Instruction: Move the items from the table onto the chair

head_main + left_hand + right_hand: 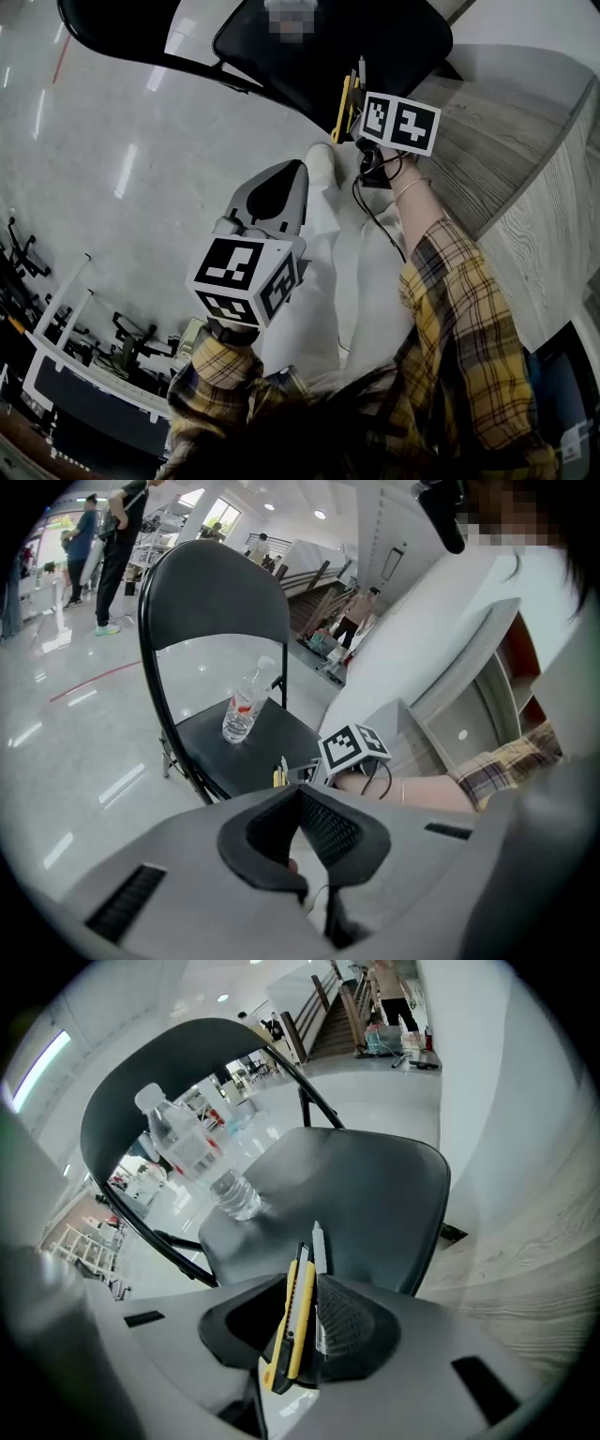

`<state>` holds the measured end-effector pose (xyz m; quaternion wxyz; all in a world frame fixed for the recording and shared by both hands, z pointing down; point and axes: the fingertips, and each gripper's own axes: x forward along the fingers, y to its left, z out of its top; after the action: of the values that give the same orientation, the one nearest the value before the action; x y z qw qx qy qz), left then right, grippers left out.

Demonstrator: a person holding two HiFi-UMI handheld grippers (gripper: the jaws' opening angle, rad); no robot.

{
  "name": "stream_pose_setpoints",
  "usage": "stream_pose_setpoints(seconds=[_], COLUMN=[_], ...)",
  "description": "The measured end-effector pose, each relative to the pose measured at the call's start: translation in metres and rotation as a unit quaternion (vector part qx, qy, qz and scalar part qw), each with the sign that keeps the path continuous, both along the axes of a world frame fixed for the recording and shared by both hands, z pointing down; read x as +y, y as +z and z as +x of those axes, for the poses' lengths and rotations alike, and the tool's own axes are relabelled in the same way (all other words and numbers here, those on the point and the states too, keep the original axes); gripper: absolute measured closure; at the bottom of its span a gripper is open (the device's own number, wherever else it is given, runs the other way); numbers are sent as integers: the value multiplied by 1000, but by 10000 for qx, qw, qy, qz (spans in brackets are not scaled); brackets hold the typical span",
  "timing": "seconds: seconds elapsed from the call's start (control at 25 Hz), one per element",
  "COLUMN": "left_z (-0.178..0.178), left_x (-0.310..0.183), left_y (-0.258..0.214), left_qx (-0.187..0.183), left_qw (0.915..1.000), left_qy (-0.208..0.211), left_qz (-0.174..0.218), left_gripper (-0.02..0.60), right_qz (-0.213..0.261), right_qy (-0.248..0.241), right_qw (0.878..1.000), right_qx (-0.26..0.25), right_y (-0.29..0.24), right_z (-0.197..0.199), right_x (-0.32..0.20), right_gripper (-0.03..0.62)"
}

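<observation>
Chair [356,1185]: black seat right under my right claw; this is where things go.
Table [506,141]: pale wood edge just beside the chair. I see none of its items from here.
Bottle [202,1171]: clear plastic, standing on the seat toward the backrest, so I judge that one done.
Left claw [300,803]: jaws pressed together with nothing between them, hanging off to the side.
Right claw [302,1288]: jaws parted a good way, tilted steeply down over the front of the seat. A knife and a pen stand between them, leaning on the right pad. The left pad looks clear of them, so I judge the grip gone.
Knife [295,1321]: yellow and black, tilted, its upper end past my jaw tips, above the seat and not yet lying on it.
Pen [319,1251]: grey, touching the knife on its right side.
Step in hand: letting the knife and pen go onto the seat.
Next move: keep the jaws wide so both drop flat well apart from the bottle, then lift straight away without dragging them off the front edge.
</observation>
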<state>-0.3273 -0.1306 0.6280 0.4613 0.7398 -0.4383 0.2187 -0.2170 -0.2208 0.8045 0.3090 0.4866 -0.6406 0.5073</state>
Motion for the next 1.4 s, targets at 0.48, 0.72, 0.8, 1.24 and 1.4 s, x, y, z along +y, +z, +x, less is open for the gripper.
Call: stream_pose_setpoints(seconds=[0.48,0.72,0.8,1.24,1.4], left_z=[32,53,68,261,344], left_x=[11,7,2,59,113], left_y=[-30,-68,-90,-207,-245], left_qx=[-73,-132,-103,327,593], left_qw=[9998,9989,9978,9809,9705], left_qy=[73,129,186,1078,1596], left_qz=[187,440,622,1585,1706], left_gripper=[578,578,578,578,578], right_qz=[805,1334,1581,2970,3323], right_qy=[757,442,369,139,231], right_qw=[9840,9589,9467,8912,8926], right_qx=[-1397,-2463,-2782,-3427,-3039], right_y=[-129,-234,-276,-458,-495], right_z=[-2,-3,5,180,259], right_x=[17,45,52,162,231], right_gripper=[502,503,503,546,559])
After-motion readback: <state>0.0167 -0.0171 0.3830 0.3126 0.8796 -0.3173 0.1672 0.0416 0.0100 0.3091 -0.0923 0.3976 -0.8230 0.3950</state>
